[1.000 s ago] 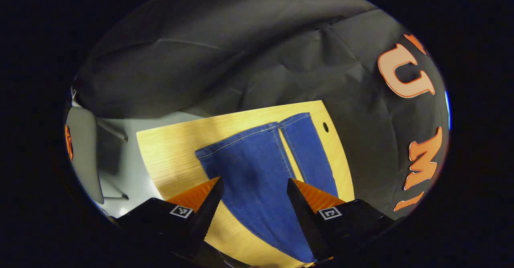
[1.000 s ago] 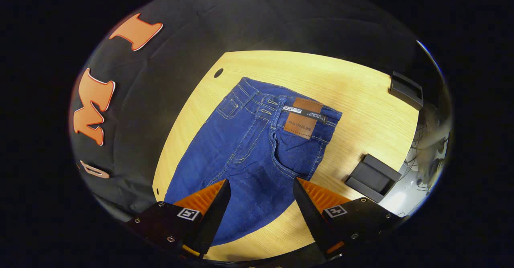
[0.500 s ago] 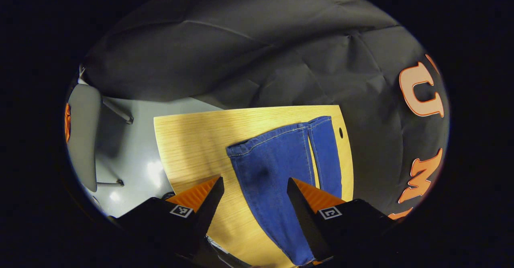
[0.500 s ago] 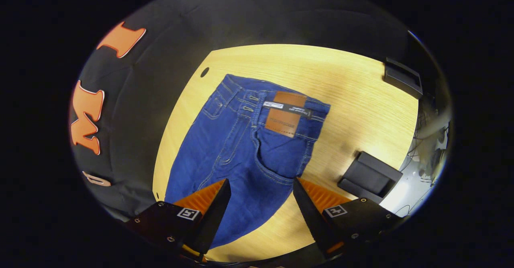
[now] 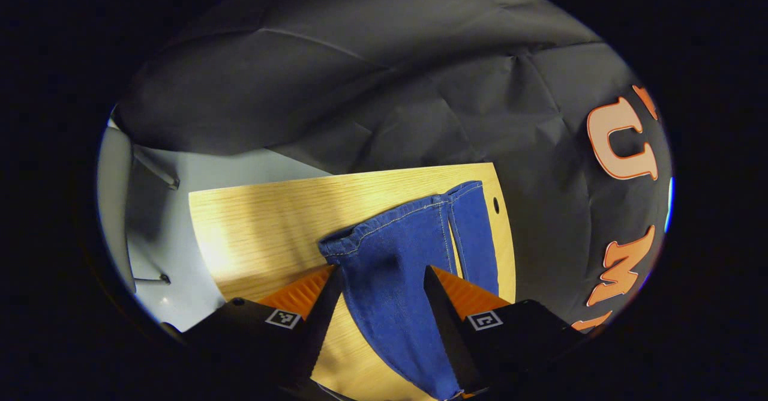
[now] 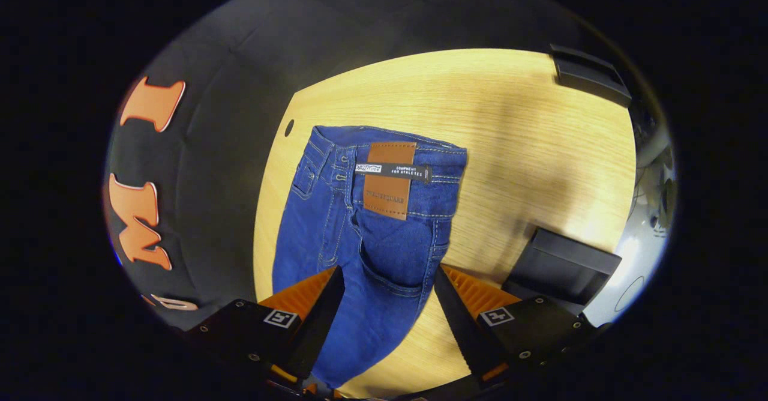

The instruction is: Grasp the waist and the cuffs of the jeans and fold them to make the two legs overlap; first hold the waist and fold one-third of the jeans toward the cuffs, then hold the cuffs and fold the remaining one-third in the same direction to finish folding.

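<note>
Both grippers' jaws gape wide over the jeans (image 6: 366, 233), which lie flat between them.

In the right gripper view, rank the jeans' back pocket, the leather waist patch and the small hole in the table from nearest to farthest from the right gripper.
1. Back pocket, just ahead of the right gripper.
2. Leather waist patch, farther up at the waistband.
3. Small hole, far left, near the table's edge.

The jeans (image 6: 360, 239) are deep blue with pale stitching and a brown patch (image 6: 389, 179) at centre frame, the table (image 6: 528, 137) is light yellow wood grain, the floor (image 5: 168, 251) at lower left pale grey.
</note>
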{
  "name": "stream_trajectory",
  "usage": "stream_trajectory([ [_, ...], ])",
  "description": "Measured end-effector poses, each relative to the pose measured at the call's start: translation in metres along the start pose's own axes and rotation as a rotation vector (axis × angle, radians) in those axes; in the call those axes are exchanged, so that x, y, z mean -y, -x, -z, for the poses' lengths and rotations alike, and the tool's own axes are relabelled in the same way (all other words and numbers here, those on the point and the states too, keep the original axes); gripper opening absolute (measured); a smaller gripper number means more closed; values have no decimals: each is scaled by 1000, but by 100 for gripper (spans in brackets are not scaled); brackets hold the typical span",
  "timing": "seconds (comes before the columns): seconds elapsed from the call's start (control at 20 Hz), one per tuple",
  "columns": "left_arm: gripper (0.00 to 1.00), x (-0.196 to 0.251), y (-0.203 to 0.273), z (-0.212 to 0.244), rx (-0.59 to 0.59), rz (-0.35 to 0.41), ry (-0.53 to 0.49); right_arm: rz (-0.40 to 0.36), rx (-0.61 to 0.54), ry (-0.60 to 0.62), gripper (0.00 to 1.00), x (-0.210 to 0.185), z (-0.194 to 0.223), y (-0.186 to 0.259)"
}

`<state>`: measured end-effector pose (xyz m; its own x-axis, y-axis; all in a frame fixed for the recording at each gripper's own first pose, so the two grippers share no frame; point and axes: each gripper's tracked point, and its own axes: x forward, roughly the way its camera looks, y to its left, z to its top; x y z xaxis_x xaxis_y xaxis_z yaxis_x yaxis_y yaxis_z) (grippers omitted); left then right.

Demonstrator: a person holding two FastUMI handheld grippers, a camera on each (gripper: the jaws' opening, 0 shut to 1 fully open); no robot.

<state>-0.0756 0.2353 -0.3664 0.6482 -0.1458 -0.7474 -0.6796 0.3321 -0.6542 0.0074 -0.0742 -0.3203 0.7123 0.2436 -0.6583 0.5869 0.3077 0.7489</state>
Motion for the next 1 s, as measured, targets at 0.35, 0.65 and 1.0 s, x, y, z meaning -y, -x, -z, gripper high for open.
stream_trajectory([
  [0.35, 83, 14, -15, -2, -4, 57, 22, -60, 13, -36, 94, -13, -4, -10],
  [0.65, 42, 15, -36, 1, -3, 105, 55, 18, -4, 36, 72, -6, -3, -24],
  [1.0, 4, 9, -38, 3, -12, 9, -25, 81, -8, -26, 20, -5, -4, -32],
])
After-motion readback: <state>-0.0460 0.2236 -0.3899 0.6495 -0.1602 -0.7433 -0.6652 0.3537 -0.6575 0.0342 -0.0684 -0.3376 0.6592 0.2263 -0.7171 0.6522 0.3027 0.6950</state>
